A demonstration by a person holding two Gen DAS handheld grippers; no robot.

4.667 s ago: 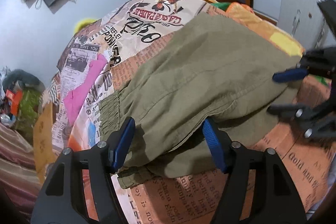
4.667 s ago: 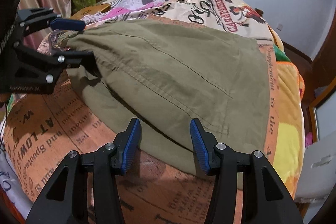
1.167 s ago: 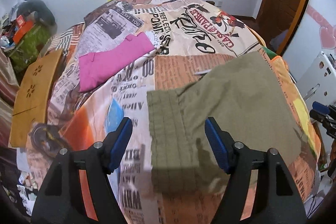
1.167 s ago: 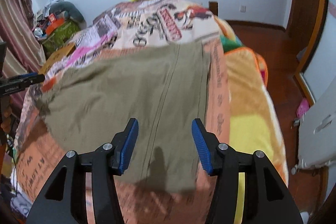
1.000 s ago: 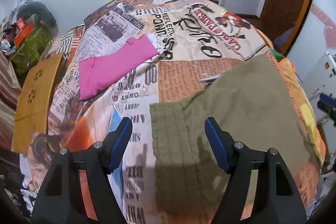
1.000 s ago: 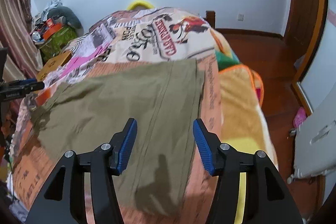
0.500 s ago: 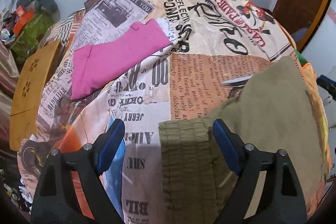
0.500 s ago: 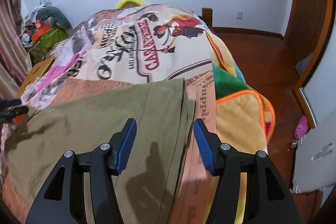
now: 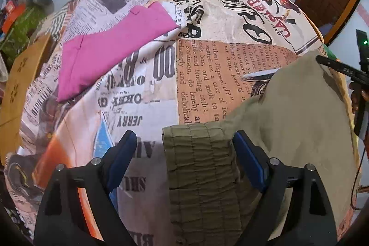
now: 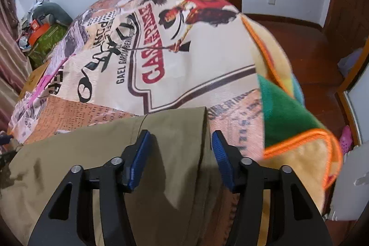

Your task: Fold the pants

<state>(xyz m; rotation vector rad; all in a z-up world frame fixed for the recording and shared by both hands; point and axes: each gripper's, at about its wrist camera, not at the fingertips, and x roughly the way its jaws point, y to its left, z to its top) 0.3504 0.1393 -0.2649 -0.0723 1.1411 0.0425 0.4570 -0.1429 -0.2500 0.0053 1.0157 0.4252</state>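
Olive green pants lie flat on a bed with a newspaper-print cover. In the left wrist view my left gripper is open and hangs just over the ribbed elastic waistband, empty. In the right wrist view my right gripper is open over the hem end of the pants, close to the far corner, empty. The right gripper's black body shows at the right edge of the left wrist view.
A folded pink garment lies on the bed cover to the far left. A bright orange and green blanket hangs over the bed's right side. A cluttered pile stands by the wall. Wooden floor lies to the right.
Both grippers have moved forward and lower over the spread pants: the left to the waistband, the right to the hem end. Both stay open.
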